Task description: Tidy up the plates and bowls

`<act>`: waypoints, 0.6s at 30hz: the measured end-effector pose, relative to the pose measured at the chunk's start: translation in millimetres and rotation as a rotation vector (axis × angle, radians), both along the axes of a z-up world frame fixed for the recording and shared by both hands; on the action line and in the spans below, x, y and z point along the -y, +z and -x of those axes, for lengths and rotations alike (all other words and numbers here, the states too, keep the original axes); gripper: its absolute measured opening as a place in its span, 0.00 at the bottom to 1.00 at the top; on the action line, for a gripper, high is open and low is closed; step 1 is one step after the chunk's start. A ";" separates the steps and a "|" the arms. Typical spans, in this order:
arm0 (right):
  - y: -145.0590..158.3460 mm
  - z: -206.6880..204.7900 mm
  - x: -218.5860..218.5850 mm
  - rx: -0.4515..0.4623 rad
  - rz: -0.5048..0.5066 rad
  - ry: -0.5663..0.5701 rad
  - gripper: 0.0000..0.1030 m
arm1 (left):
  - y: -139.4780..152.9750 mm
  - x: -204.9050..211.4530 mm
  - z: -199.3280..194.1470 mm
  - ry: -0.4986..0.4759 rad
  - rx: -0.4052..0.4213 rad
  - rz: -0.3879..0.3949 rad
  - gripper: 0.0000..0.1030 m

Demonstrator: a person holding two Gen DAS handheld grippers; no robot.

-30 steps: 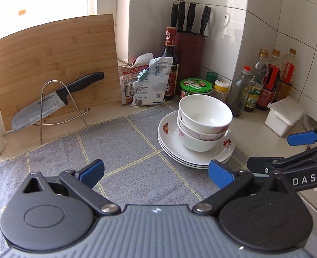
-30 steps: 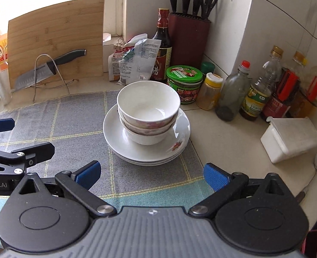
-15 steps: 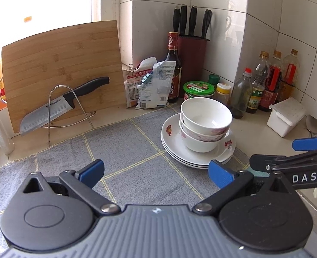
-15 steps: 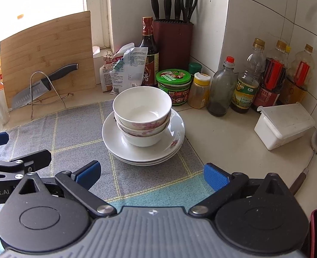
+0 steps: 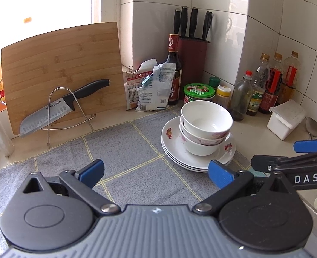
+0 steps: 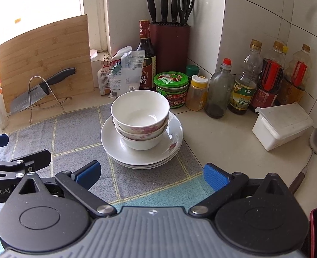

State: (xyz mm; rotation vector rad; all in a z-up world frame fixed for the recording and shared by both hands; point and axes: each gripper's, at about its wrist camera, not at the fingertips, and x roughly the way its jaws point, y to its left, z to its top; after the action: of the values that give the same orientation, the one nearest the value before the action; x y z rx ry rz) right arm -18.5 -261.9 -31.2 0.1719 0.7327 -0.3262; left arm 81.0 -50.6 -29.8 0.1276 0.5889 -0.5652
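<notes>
Three white bowls (image 5: 205, 126) (image 6: 140, 118) with pink flower prints are nested on a stack of white plates (image 5: 173, 150) (image 6: 171, 142), which rests on the right part of a grey checked cloth (image 5: 119, 154) (image 6: 72, 133). My left gripper (image 5: 156, 172) hangs open and empty, short of the stack and to its left. In the right wrist view my right gripper (image 6: 150, 175) is open too, held back in front of the stack with nothing between its fingers. Each gripper's blue-tipped fingers show at the edge of the other's view.
A bamboo cutting board (image 5: 61, 71) and a knife on a wire rack (image 5: 59, 109) stand at the back left. Behind the stack are snack bags (image 5: 152, 86), a soy bottle (image 6: 146, 53), a knife block (image 6: 171, 45), jars and oil bottles (image 6: 272, 77). A white box (image 6: 283, 124) and a ladle (image 6: 315, 148) lie at right.
Both grippers have pulled back and risen a little, so the stack of bowls and plates looks smaller and farther away. Both stayed open; the crockery has not moved.
</notes>
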 end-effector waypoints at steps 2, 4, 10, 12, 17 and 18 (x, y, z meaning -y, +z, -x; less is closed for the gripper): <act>0.3 -0.8 0.2 -0.001 0.006 -0.001 1.00 | 0.4 1.0 -0.8 0.000 0.001 -0.002 0.99; 0.9 -1.3 0.7 -0.001 0.005 -0.003 1.00 | 0.9 0.7 -0.7 0.000 0.001 -0.001 0.99; 3.2 -2.6 1.4 0.004 0.013 -0.003 1.00 | 2.5 0.6 -1.9 0.004 0.004 0.009 0.99; 3.7 -2.8 1.0 0.004 0.017 -0.003 1.00 | 2.7 1.0 -2.7 0.005 0.005 0.009 0.99; 3.3 -3.3 0.7 0.001 0.021 -0.003 1.00 | 2.4 1.8 -3.5 0.009 0.003 0.006 0.99; 3.2 -3.0 0.4 0.000 0.022 -0.004 1.00 | 2.2 2.2 -3.7 0.009 0.001 0.005 0.99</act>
State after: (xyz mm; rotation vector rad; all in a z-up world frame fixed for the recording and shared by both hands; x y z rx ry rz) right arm -15.4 -262.3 -28.0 0.1524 0.7285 -0.3376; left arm 84.7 -52.8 -27.7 0.1201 0.5863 -0.5580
